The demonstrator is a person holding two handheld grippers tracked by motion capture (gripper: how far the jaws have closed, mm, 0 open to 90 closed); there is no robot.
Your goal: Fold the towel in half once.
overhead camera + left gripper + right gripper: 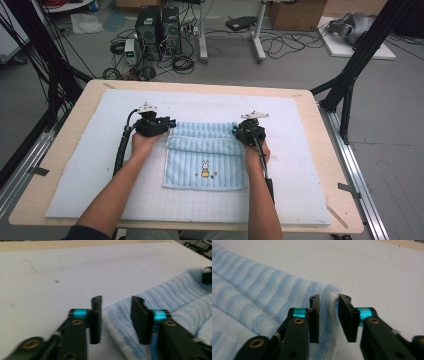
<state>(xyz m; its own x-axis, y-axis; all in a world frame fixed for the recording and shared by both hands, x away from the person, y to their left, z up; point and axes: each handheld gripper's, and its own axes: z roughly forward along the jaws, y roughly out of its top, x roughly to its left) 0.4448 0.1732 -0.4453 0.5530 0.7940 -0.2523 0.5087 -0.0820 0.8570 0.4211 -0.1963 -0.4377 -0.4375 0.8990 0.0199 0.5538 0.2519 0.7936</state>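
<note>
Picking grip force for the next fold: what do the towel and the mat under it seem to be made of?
Towel: soft terry-like cloth, light blue, matte; its ribbed, fuzzy pile shows in both gripper views, and a small rabbit motif looks stitched on, though that is too small to confirm.
Mat: smooth white sheet with a faint printed grid, matte; probably foam or vinyl, unclear which.

No text, label, brand or number can be read anywhere. The only mark is a small embroidered rabbit picture on the light blue towel point(206, 155), with a few coloured dots beside it, carrying no lettering.
</note>
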